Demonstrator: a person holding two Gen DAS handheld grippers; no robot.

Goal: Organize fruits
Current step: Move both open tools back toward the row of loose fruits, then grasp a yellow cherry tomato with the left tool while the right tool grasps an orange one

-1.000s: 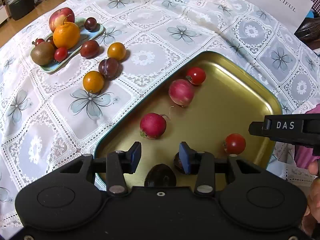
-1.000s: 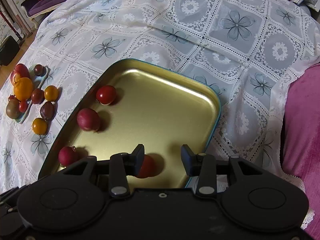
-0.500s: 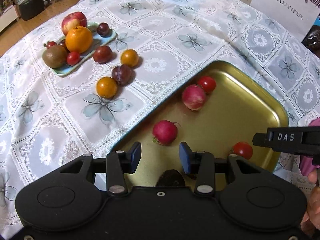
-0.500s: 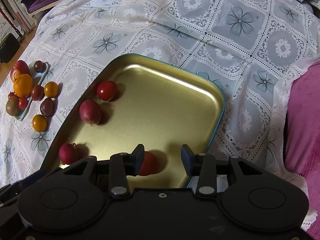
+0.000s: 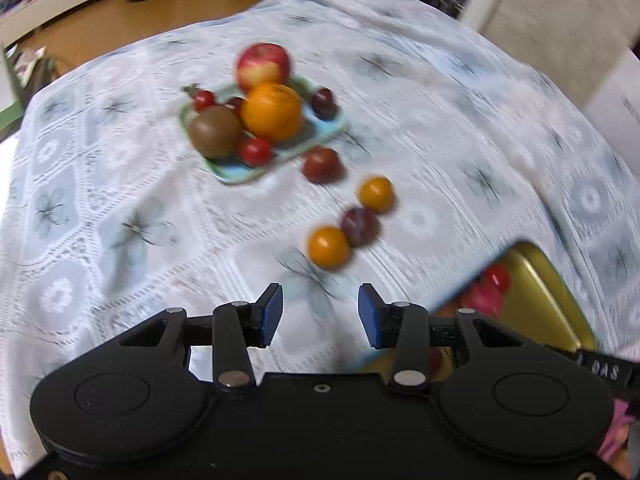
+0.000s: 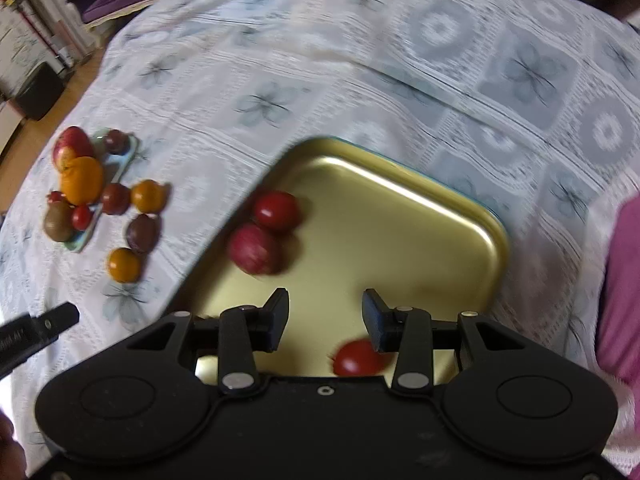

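Now we hold both tools above the lace-covered table (image 5: 120,208), and both views are smeared by blur. Starting at the left, a small pale-green dish (image 5: 240,174) carries a kiwi (image 5: 215,131), an orange (image 5: 271,111), an apple (image 5: 263,65) at its far end, small red tomatoes (image 5: 256,151) and a dark plum (image 5: 324,102). Just right of the dish, four loose fruits lie on the cloth: a dark red plum (image 5: 321,165), an orange-yellow tomato (image 5: 376,194), a purple plum (image 5: 359,226) and a second orange-yellow tomato (image 5: 328,247), which touches the purple plum.

Our left gripper (image 5: 320,314) hangs over bare cloth near that last tomato, its blue-padded fingers spread apart with nothing between them.

Further right sits the gold tray (image 6: 400,216). Along its left edge a red tomato (image 6: 277,211) rests against a pinkish-red radish (image 6: 255,250). Our right gripper (image 6: 325,320) is over the near part of the tray, fingers wide apart and empty; another red tomato (image 6: 354,358) lies on the tray floor close to its right finger, partly hidden by the tool body. At the far right a pink fabric edge (image 6: 624,280) borders the table.
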